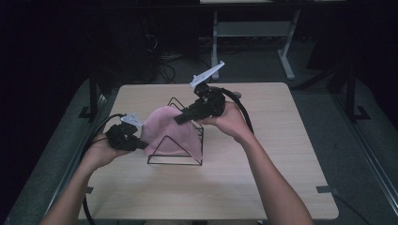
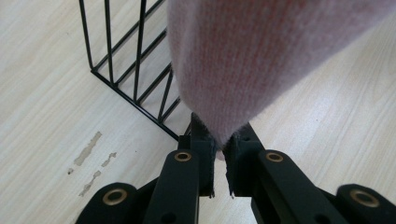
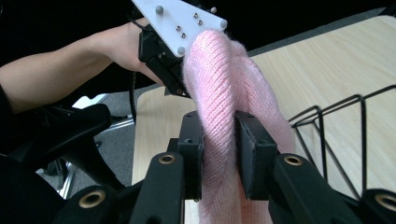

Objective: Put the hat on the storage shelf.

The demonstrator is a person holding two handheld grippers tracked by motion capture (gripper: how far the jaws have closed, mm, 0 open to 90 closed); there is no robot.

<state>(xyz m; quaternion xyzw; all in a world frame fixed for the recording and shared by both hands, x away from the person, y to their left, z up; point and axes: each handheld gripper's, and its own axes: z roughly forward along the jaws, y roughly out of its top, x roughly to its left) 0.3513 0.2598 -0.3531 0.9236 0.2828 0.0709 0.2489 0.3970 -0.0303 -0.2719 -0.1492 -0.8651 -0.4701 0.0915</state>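
A pink knitted cloth (image 1: 164,133) hangs stretched between both grippers over a black wire rack (image 1: 183,161) on the wooden table. My left gripper (image 1: 138,143) pinches the cloth's left corner; in the left gripper view its jaws are shut on the cloth's tip (image 2: 222,140), with the rack (image 2: 135,70) just beyond. My right gripper (image 1: 180,119) reaches in from the upper right; in the right gripper view its pads (image 3: 247,158) squeeze a thick fold of the cloth (image 3: 222,116). The left gripper's white plate (image 3: 180,21) shows behind that fold.
The wire rack (image 3: 336,135) stands mid-table, open at the top, with slanted bars. Bare tabletop (image 1: 211,192) lies in front of it and to the right. A scuffed patch (image 2: 88,149) marks the wood near the left gripper. Desk legs and cables stand beyond the far edge.
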